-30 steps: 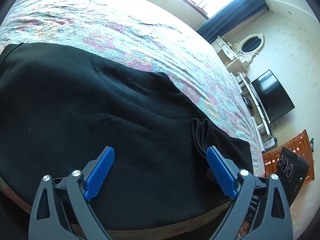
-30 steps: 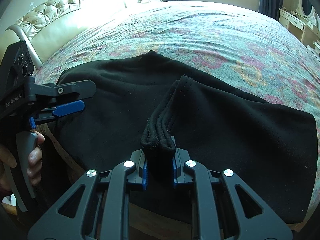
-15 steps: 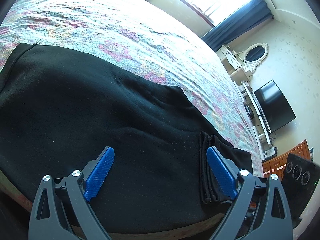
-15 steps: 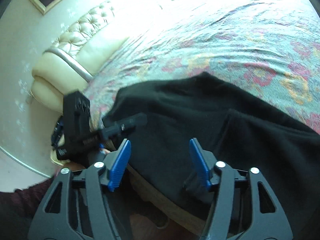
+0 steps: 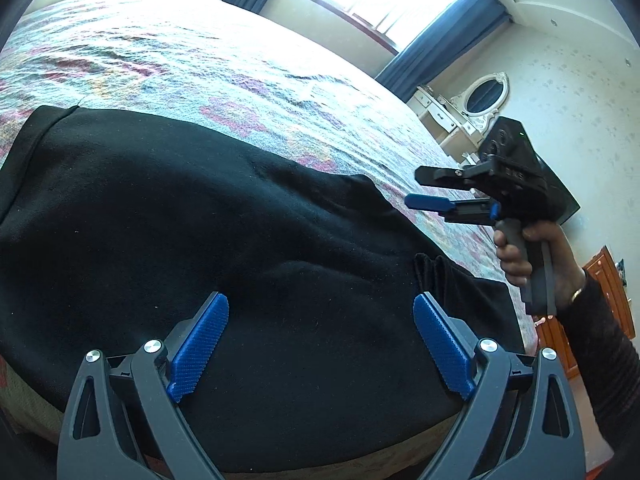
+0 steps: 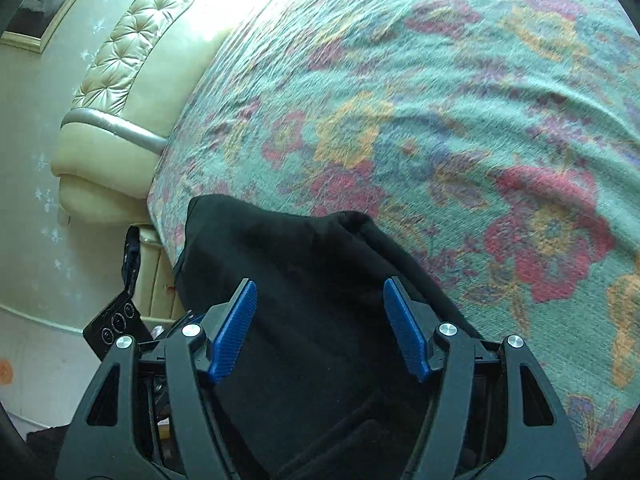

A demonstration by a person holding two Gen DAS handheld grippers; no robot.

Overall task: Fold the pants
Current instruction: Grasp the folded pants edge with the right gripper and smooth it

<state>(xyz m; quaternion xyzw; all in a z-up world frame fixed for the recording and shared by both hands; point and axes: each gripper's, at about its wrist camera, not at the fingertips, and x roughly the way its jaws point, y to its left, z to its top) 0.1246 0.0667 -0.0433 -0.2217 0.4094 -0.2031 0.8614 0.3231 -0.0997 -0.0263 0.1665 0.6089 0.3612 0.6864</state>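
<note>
Black pants (image 5: 200, 240) lie folded on the flowered bedspread (image 5: 200, 60) near the bed's front edge, with a bunched hem (image 5: 432, 272) at the right. My left gripper (image 5: 320, 344) is open and empty, low over the pants. My right gripper (image 5: 416, 188) shows in the left wrist view, held in a hand above the pants' far right edge, open. In the right wrist view the right gripper (image 6: 320, 324) is open and empty above the pants (image 6: 304, 280), which end in a rounded fold.
A tufted cream headboard (image 6: 128, 64) stands at the bed's left end. A window with dark blue curtains (image 5: 436, 48), a white vanity with an oval mirror (image 5: 484, 96) and a wooden cabinet (image 5: 600, 300) lie beyond the bed's right side.
My right gripper let go of the bunched hem, opened, and lifted up and away over the pants' far edge. My left gripper stayed open and drew back slightly.
</note>
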